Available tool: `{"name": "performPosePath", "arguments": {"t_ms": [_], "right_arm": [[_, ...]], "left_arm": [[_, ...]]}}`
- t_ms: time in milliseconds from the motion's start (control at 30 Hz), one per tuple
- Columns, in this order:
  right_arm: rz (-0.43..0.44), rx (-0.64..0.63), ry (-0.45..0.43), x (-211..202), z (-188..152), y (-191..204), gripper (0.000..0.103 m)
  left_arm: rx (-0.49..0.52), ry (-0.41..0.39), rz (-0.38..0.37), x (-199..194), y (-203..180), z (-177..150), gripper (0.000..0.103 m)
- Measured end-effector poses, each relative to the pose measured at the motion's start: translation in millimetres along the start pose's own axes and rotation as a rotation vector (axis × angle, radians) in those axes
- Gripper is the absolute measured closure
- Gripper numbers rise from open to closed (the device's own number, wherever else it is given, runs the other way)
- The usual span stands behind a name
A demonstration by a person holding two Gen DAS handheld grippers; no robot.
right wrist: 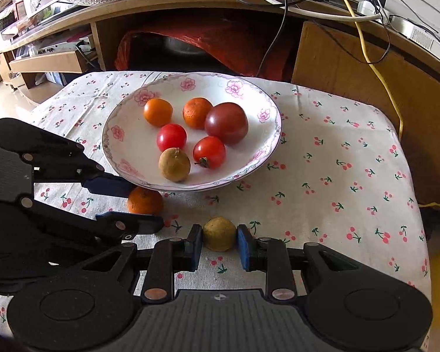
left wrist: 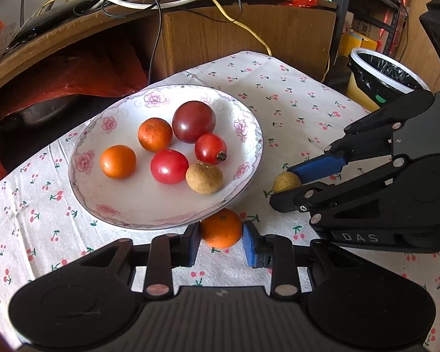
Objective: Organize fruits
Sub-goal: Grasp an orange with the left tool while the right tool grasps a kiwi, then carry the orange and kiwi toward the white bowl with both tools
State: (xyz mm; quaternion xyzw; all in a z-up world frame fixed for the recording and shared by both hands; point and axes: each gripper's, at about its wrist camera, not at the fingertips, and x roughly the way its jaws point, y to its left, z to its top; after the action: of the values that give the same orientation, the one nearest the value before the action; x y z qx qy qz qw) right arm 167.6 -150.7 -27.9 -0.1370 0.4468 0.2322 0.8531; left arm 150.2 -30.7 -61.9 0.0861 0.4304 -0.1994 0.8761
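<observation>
The left gripper (left wrist: 221, 239) has its blue-padded jaws set on either side of a small round orange mandarin (left wrist: 221, 228), the pads touching or all but touching its flanks, so it looks clamped on the fruit, which sits on the surface just under the near rim of the plate. The right gripper (right wrist: 219, 243) has its jaws closed the same way around a small round tan-yellow longan (right wrist: 219, 233), also resting on the cloth, a little nearer the viewer than the mandarin. Both tools come in low and level, probably so the pads meet each fruit at its widest part and it cannot roll away. Just beyond stands the white shallow ceramic plate with pink flowers (left wrist: 108, 123), already holding two orange mandarins, two red cherry tomatoes, one larger dark red tomato (left wrist: 193, 121) and a brown longan (left wrist: 204, 177); the two loose fruits seem to be the last ones to go in. Everything rests on a white cherry-print tablecloth (left wrist: 293, 102) covering the surface.
</observation>
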Motion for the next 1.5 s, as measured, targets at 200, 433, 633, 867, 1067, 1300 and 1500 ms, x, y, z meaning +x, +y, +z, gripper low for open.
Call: {"name": "performPosePath", "arguments": {"t_ms": [200, 433, 633, 867, 1067, 1300, 1500], "right_arm": [[-0.012, -0.008, 0.011, -2, -1, 3, 0.082], [-0.024, -0.027, 0.029, -12, -9, 12, 0.082], [-0.043, -0.047, 0.045, -26, -17, 24, 0.082], [-0.065, -0.052, 0.055, -38, -25, 36, 0.082], [-0.071, -0.050, 0.053, -47, -30, 46, 0.082], [-0.084, -0.037, 0.060, -56, -39, 52, 0.082], [-0.091, -0.013, 0.045, -65, -40, 52, 0.082]], "left_arm": [[0.029, 0.021, -0.009, -8, -6, -6, 0.065], [0.031, 0.033, -0.007, -22, -5, -12, 0.065], [0.039, 0.031, -0.010, -33, -5, -18, 0.065], [0.041, 0.021, -0.012, -48, -6, -25, 0.065], [0.046, 0.020, -0.012, -57, -9, -30, 0.064], [0.054, 0.017, -0.006, -67, -13, -35, 0.064], [0.047, -0.001, -0.002, -76, -13, -35, 0.065]]}}
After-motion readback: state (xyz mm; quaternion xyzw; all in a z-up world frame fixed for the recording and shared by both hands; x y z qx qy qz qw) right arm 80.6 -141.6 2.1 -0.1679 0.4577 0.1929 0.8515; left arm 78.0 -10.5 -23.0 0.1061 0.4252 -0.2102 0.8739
